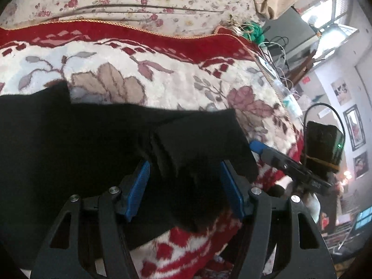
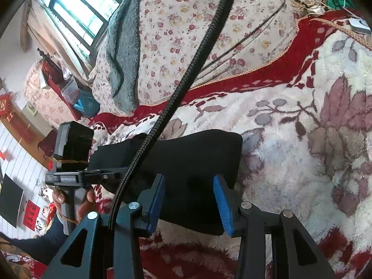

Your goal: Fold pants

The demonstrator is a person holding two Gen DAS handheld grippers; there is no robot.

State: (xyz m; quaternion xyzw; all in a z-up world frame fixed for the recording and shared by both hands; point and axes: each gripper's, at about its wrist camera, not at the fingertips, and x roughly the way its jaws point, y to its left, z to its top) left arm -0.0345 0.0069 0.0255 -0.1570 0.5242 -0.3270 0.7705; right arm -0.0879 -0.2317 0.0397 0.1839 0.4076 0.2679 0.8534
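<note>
Black pants [image 1: 69, 139] lie folded on a red and white floral blanket [image 1: 162, 74] on the bed. My left gripper [image 1: 184, 165] is open, its blue pads either side of a bunched fold at the pants' near right end. In the right wrist view the pants [image 2: 186, 153] show as a compact black block. My right gripper [image 2: 189, 181] is open over their near edge, pads apart, holding nothing. The right gripper also shows in the left wrist view [image 1: 258, 147], beside the pants' right edge.
A floral quilt [image 2: 186, 34] and a grey fleece [image 2: 121, 53] are piled at the back of the bed. Cables and a green cord [image 1: 255, 33] lie at the bed's far right corner. A black braided cable [image 2: 186, 79] hangs across the right wrist view.
</note>
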